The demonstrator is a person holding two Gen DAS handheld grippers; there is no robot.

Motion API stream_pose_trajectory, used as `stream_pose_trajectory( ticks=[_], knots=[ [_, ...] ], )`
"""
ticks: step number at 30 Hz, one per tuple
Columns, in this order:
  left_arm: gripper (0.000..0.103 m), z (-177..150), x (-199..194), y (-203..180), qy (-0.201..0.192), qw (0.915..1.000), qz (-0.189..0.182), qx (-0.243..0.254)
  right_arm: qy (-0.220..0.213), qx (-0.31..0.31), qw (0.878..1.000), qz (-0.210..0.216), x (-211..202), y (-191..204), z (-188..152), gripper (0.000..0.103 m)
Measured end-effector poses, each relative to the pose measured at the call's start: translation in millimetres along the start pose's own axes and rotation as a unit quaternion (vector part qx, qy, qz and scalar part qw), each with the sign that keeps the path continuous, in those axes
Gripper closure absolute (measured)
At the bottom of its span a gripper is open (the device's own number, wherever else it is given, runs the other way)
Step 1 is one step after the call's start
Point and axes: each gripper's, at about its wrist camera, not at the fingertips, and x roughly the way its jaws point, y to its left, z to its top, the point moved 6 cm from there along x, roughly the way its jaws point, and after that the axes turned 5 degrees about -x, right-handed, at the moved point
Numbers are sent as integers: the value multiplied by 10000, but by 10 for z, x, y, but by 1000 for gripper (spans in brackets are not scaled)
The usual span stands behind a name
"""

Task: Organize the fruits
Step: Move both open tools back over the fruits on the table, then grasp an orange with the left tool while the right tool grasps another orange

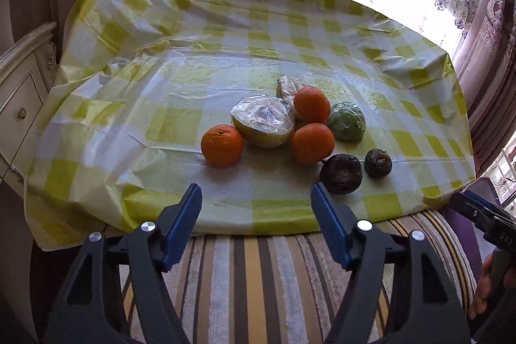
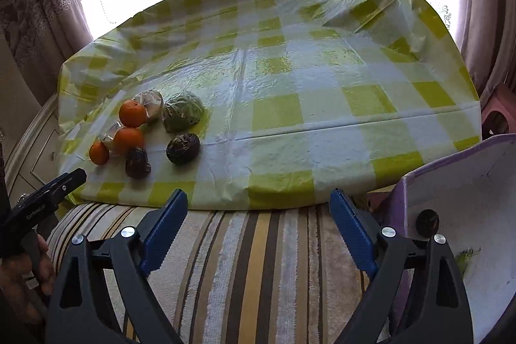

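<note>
Far left: white cabinet (image 1: 22,105) beside the draped edge of the checked cloth (image 1: 258,31), curtain above.

Surface (image 2: 322,118) under yellow-green checks, cloth bunched at the far left corner and hanging over the near edge. Left half bare, good room there.

Left tongs (image 1: 256,191) released, nothing between the blue pads (image 1: 190,202), tips just short of the near edge over the striped cushion (image 1: 258,279). No earlier frame shown.

Fruit clustered centre-right in the left wrist view:
- lone orange (image 1: 222,145) on the left flank, touching the wrapped yellow-green fruit (image 1: 262,126)
- two more oranges (image 1: 313,143) stacked behind and right (upper one leaning on a small wrapped piece (image 1: 287,86))
- wrapped green fruit (image 1: 346,121) further right
- two dark wrinkled fruits (image 1: 341,173) nearest the edge, a little apart from each other

Wide open stretch of cloth right of the cluster, clear out to the right edge (best seen from the right wrist).

Right tongs (image 2: 259,202) released, wide apart, empty, also hovering over the cushion short of the near edge.

Far right: purple-rimmed box (image 2: 451,170) with white inside, beside the corner of the surface; one dark round fruit (image 2: 427,223) in it, plus a green scrap (image 2: 467,257).

Hand (image 1: 483,289) on the right handle at the frame edge.
</note>
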Motion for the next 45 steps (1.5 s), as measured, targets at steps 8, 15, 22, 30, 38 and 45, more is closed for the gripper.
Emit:
stream_pose_trajectory(
  ticks=[8,15,22,30,38,45],
  knots=[
    [42,101,192,198,162,9996,-52,-219,6,-328,9992,234,239,465,198,16],
    [45,217,369,226,283,9994,-90,-158,-36,-523,9977,438,435,807,421,16],
    [45,307,529,244,402,9991,-85,-76,-20,-579,9963,634,678,1092,653,16],
    [46,320,607,257,464,9989,-68,-7,95,-460,9949,895,925,1286,805,16],
    [51,327,643,247,476,9988,63,122,166,-478,9940,966,1103,1400,902,23],
    [57,340,683,260,493,9986,83,163,298,-566,9924,1055,1220,1479,901,46]
  ],
)
